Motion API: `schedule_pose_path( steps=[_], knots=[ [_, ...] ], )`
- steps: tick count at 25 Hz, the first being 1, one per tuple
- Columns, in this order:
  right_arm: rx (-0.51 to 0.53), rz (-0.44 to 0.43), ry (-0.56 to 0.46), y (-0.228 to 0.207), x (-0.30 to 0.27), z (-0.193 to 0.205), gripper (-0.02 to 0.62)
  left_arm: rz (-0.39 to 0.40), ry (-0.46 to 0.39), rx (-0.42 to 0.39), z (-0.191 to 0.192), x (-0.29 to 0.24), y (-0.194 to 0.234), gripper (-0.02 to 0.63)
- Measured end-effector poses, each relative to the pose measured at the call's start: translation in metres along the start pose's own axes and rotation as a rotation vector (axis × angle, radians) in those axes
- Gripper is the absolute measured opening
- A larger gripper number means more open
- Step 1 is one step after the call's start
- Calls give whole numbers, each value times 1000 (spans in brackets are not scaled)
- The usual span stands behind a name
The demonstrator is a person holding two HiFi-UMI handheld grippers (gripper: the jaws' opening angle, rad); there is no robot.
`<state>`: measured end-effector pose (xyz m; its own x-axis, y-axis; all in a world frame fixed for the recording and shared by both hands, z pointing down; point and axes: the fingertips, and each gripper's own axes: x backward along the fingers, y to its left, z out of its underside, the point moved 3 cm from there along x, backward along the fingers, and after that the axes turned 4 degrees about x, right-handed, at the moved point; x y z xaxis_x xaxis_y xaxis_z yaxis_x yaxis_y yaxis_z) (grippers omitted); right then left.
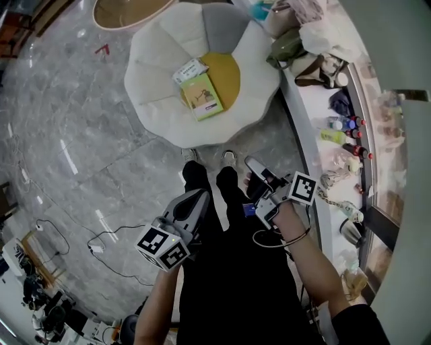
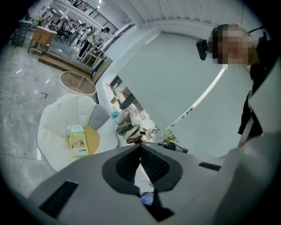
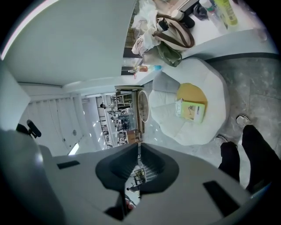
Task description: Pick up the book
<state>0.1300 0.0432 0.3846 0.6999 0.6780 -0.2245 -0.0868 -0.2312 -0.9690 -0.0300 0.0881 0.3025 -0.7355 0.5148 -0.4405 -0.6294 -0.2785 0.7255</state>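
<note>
A green book (image 1: 202,96) lies flat on the yellow middle of a white petal-shaped seat (image 1: 158,101), with a smaller white booklet (image 1: 189,70) touching its far end. The same book shows in the left gripper view (image 2: 79,141) and in the right gripper view (image 3: 193,110). My left gripper (image 1: 201,194) is held low over my black trousers, well short of the seat, its jaws together and empty (image 2: 140,147). My right gripper (image 1: 250,162) is beside it, pointing toward the seat, also shut on nothing (image 3: 138,145).
A white counter (image 1: 306,101) runs along the right, loaded with bags (image 1: 289,47) and bottles (image 1: 340,128). A round wooden table (image 1: 128,10) stands beyond the seat. Cables (image 1: 101,242) trail over the grey marble floor at the left. My shoes (image 1: 229,158) touch the seat's near edge.
</note>
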Motion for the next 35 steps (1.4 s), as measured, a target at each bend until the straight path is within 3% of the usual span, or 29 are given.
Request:
schedule_pose_path(
  steps=[13,20,25,35],
  knots=[
    [-28,86,-51,-72,-36,-19,20,10,137,2,-21,-39,80,14],
    [-63,108,-105,-123,-71,-32,20,17,205,7,-31,-59,135,14],
    [-38,115,-90,-162,-106,-36,20,29,242,19,-39,-76,174,14],
    [-19,123,-86,-244,-158,-48,20,35,297,45,-21,-107,231,14]
  ],
)
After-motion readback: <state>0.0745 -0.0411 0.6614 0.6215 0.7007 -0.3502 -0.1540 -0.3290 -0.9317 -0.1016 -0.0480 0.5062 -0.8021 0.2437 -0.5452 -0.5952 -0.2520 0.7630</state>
